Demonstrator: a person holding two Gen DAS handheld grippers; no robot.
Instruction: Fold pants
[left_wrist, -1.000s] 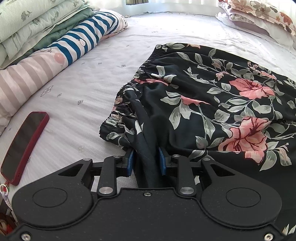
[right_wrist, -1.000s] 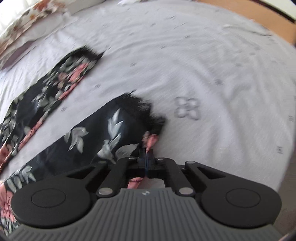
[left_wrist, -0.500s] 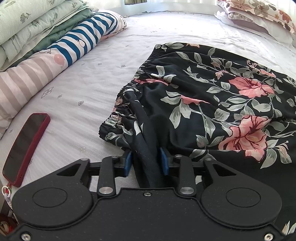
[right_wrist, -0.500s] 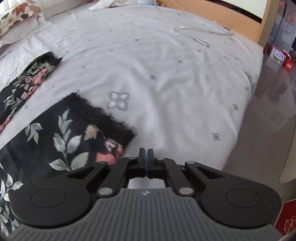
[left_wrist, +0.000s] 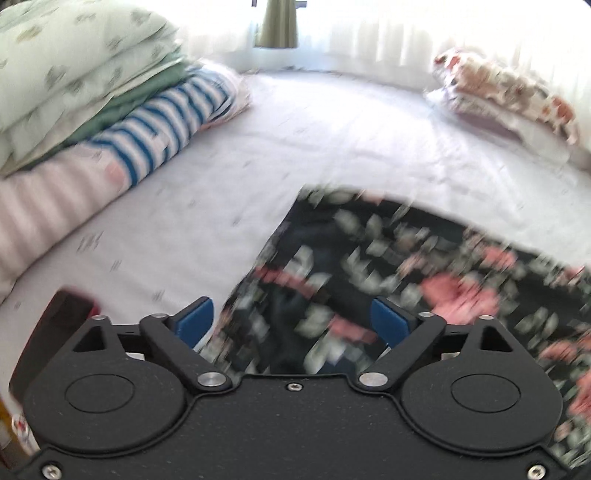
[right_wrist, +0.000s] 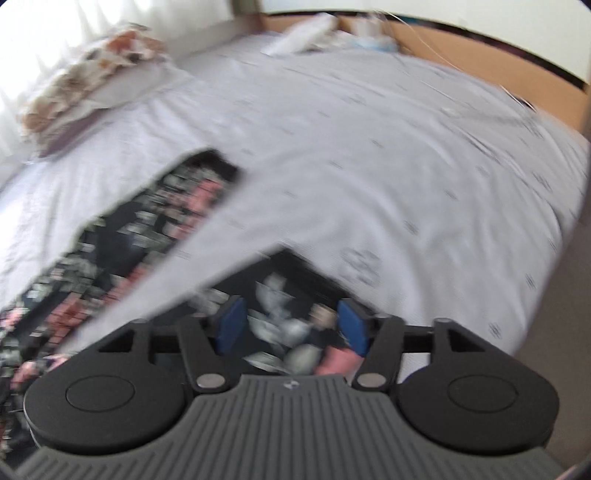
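Observation:
The black floral pants (left_wrist: 406, 258) lie flat on the white bed sheet (left_wrist: 332, 140). In the left wrist view my left gripper (left_wrist: 293, 317) is open, its blue pads spread wide above the waistband end. In the right wrist view my right gripper (right_wrist: 286, 326) is open over the hem of the near leg (right_wrist: 280, 291). The far leg (right_wrist: 155, 218) stretches away to the left on the sheet (right_wrist: 369, 147). Both views are motion-blurred.
A stack of folded bedding (left_wrist: 92, 110) lies at the left. A red phone (left_wrist: 55, 332) lies by the left gripper. Floral pillows (left_wrist: 509, 96) sit at the far right, also in the right wrist view (right_wrist: 92, 81). The bed's edge (right_wrist: 554, 258) and a wooden board (right_wrist: 517, 74) are at the right.
Both grippers have opened and let go of the pants. The left one released the waistband fabric, the right one the leg hem. Both cameras have lifted and are moving.

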